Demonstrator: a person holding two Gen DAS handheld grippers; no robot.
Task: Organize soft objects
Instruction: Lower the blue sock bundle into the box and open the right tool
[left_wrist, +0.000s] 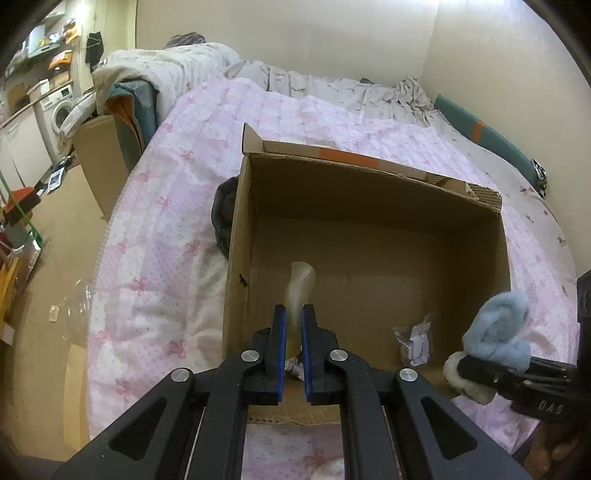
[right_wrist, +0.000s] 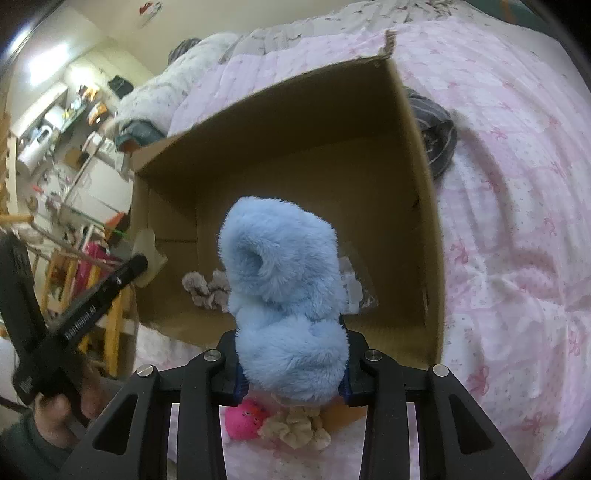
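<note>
Claws tilt down over box (left_wrist: 369, 236): left (left_wrist: 293, 343) pinches cream cloth (left_wrist: 300, 284), right (right_wrist: 291, 373) grips blue plush (right_wrist: 284, 288).

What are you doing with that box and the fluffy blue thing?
A person is tidying soft things into a cardboard box on a bed with a pink quilt. The left gripper is shut on a thin cream-coloured soft piece over the box. The right gripper holds a fluffy blue plush at the box's near edge. A small grey fuzzy item and a clear packet already lie inside.
</note>
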